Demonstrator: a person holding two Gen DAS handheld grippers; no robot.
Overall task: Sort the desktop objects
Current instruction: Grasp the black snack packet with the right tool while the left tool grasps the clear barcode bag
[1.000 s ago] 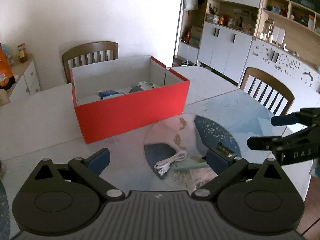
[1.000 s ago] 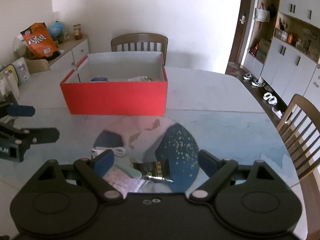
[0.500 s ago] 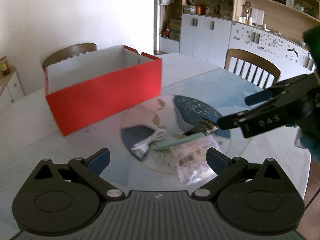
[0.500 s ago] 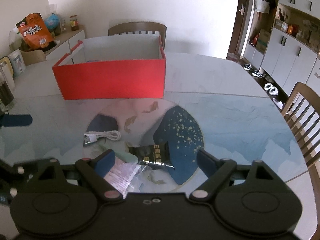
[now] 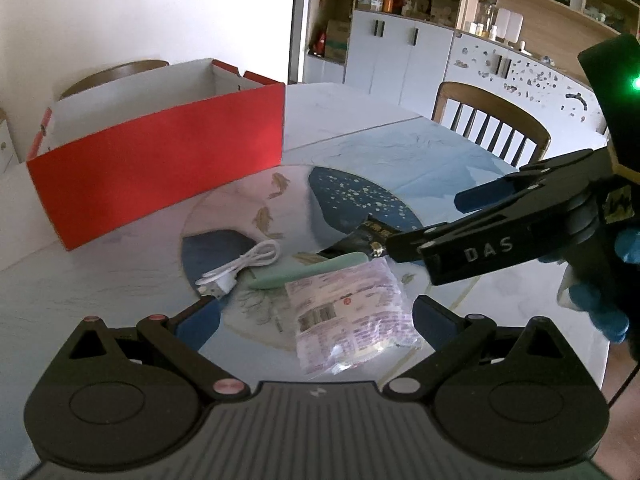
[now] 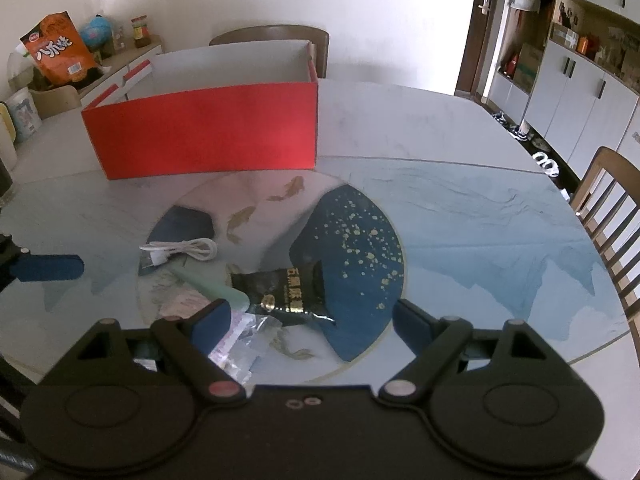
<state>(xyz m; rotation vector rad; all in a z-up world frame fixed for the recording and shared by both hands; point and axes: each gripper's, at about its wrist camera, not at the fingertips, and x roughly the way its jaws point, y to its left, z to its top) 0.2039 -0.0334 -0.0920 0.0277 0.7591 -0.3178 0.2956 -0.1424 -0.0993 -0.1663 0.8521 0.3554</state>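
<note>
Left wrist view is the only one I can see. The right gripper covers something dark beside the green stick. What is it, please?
Observer: A black packet with gold lettering, lying flat. The right wrist view shows it whole.
Operator: Does the right gripper hold it?
Observer: No. The right gripper is open. The packet lies just ahead, between its fingers, and no pad presses on it.
Operator: What is left of the red box?
Observer: An orange snack bag stands on a low cabinet, next to a small globe.
</note>
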